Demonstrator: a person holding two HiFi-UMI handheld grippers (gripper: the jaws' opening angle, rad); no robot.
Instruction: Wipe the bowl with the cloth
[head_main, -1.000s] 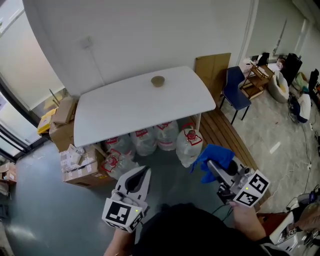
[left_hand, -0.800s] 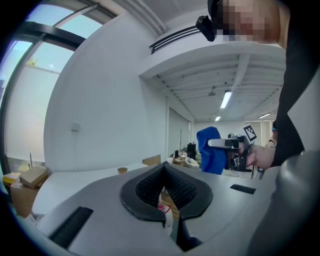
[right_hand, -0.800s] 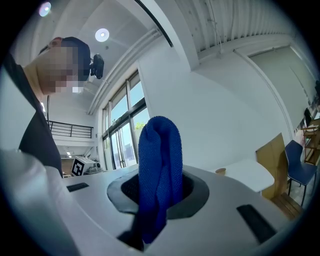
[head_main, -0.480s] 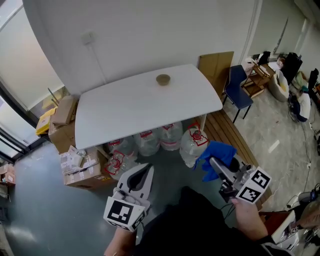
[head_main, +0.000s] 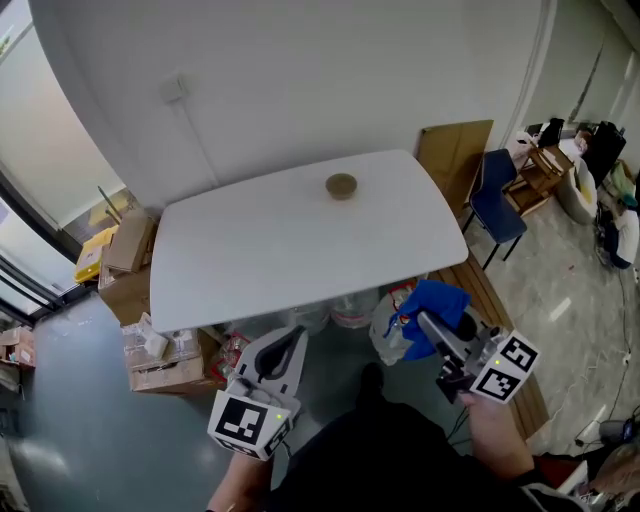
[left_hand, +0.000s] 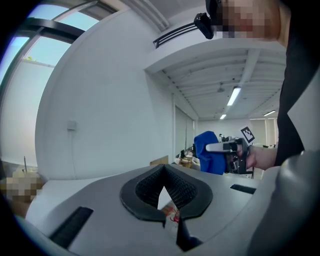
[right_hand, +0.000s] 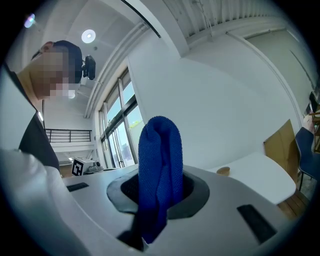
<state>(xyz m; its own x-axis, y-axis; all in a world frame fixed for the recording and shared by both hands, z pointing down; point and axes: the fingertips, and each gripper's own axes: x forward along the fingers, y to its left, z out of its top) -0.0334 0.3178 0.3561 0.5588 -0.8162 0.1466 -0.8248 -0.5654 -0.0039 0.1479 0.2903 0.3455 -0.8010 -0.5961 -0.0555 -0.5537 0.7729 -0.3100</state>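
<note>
Small bowl (head_main: 341, 185) sits toward far edge of white bench (head_main: 240, 262); contents not discernible. Right tongs (head_main: 425, 322) clenched on blue cloth (head_main: 437, 302). Left tongs (head_main: 290, 340) closed, empty. Both well apart from bowl.

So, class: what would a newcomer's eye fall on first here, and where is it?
The bright blue cloth, clamped in the right gripper at lower right, stands out most. Next comes the big white table mid-picture, with one small brown bowl near its far edge.
</note>
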